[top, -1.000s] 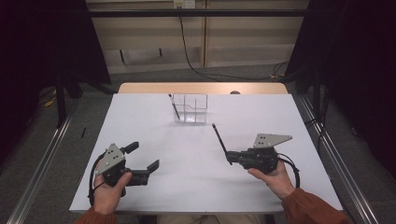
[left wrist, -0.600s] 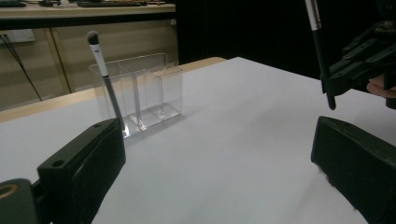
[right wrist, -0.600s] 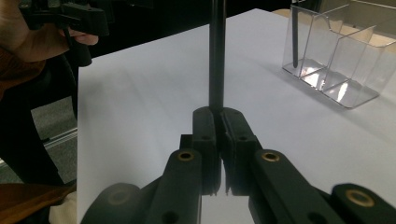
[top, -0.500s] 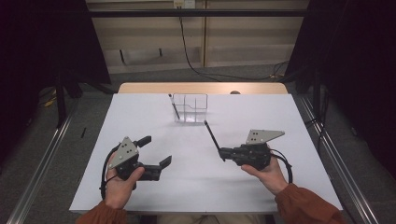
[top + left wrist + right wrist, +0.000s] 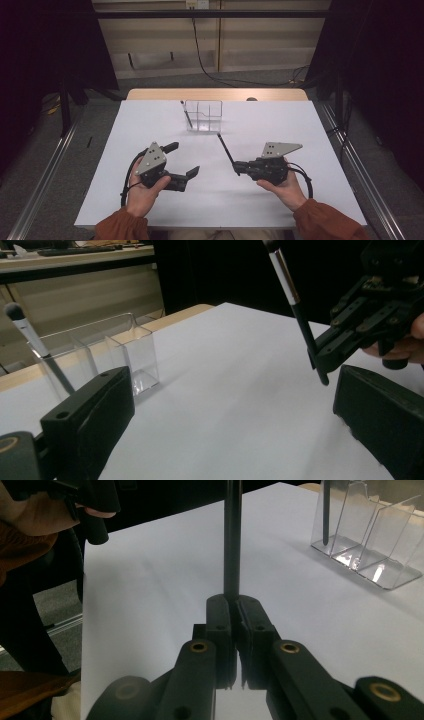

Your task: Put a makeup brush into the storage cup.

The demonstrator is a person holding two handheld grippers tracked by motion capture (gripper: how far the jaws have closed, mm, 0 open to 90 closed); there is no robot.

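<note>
The black makeup brush (image 5: 225,148) is sitting clamped between the closed jaws of your right gripper (image 5: 239,167), its handle end pinched and its shaft slanting up and away over the white table (image 5: 300,210) toward the clear organizer (image 5: 204,116). In the right gripper view the brush (image 5: 232,535) is rising straight up from the pinched jaws. In the left gripper view its silver ferrule and dark tip (image 5: 290,295) are leaning toward the upper left.

The organizer is standing near the far edge of the table, well apart from the brush you are holding. Its left compartment is holding a second brush (image 5: 187,115), leaning with its bristle end up; the other compartments are looking bare.

Your left gripper (image 5: 181,165) is hovering low over the near left of the table, its jaws standing wide apart and gripping nothing.
</note>
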